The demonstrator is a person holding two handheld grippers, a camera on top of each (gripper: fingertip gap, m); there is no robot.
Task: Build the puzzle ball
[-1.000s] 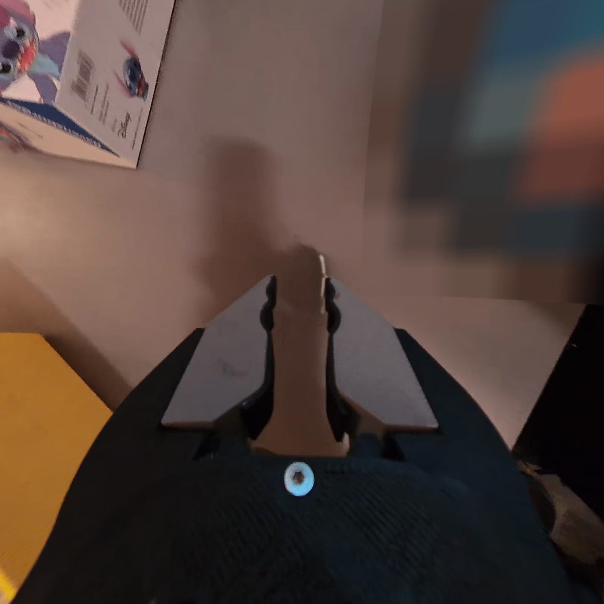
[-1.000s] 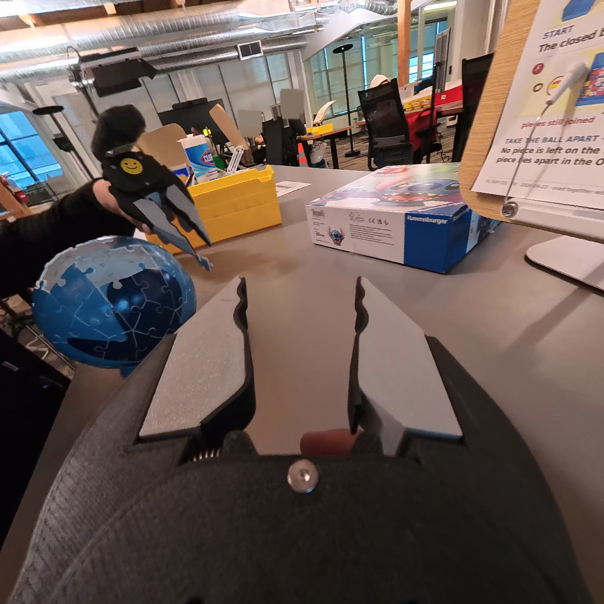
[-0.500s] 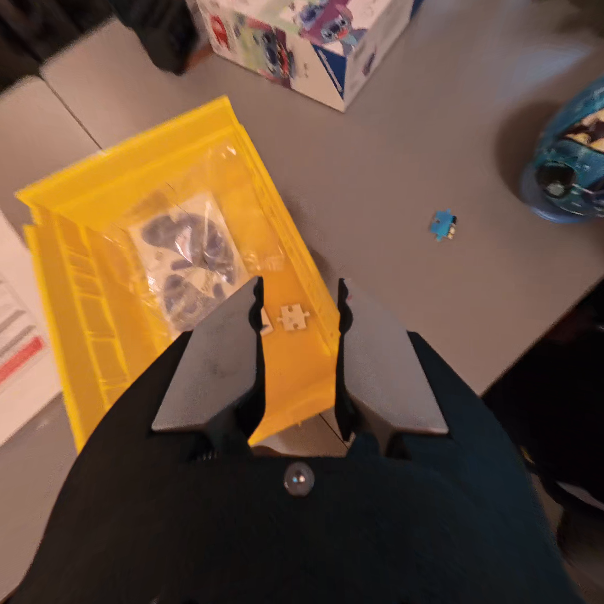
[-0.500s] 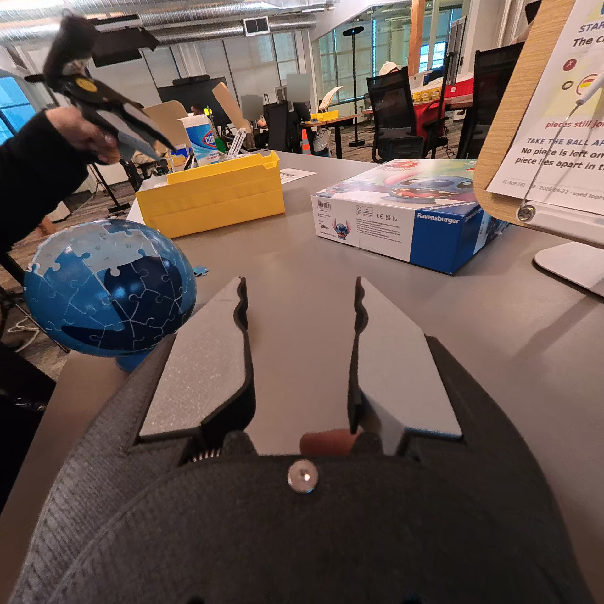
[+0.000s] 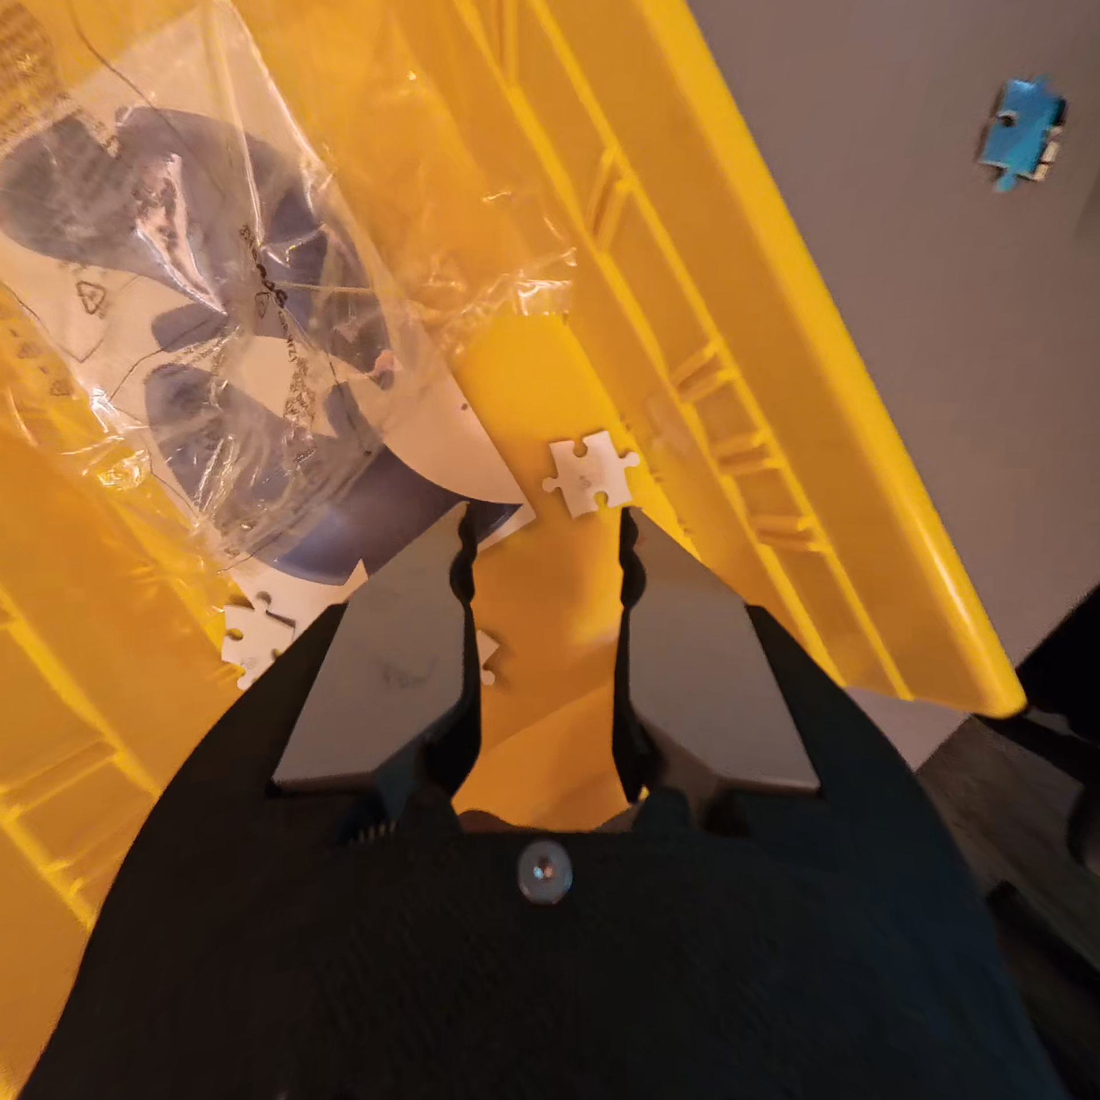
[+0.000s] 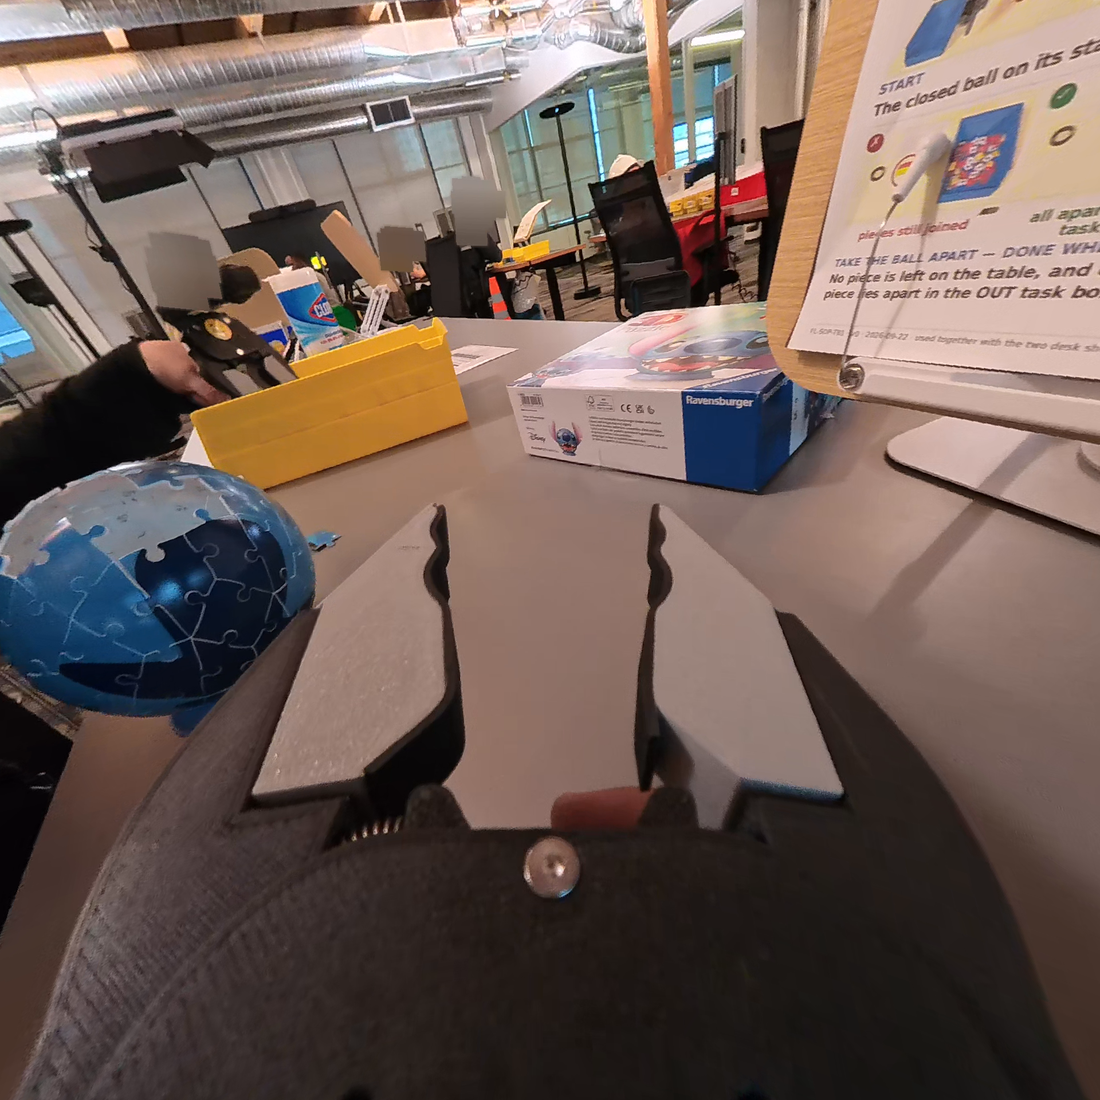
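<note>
1. At the far left of the right wrist view the puzzle ball (image 6: 143, 589) stands on the grey table (image 6: 547, 565), near its front edge. It is mostly assembled, in light and dark blue, with pale patches on top.
2. Just beyond it a small blue puzzle piece (image 5: 1019, 141) lies loose on the table, between the ball and the yellow bin (image 6: 333, 405).
3. A hand in a dark sleeve holds the left gripper (image 5: 543, 516), which dips into the bin. Its jaws stand apart with nothing between them.
4. Just ahead of its tips, close to the bin's right wall, a white puzzle piece (image 5: 590, 474) lies face down on the bin floor. Two more face-down pieces (image 5: 255, 640) lie farther left, partly hidden by the left finger. A clear plastic bag (image 5: 196, 286) with dark blue contents fills the left of the bin.
5. The right gripper (image 6: 547, 518) hovers low over bare table, jaws wide apart and empty, beside the ball but not touching it.
6. Right of the bin sits a puzzle box (image 6: 661, 411), and at the far right a board with a printed sheet (image 6: 952, 196) on a stand.
</note>
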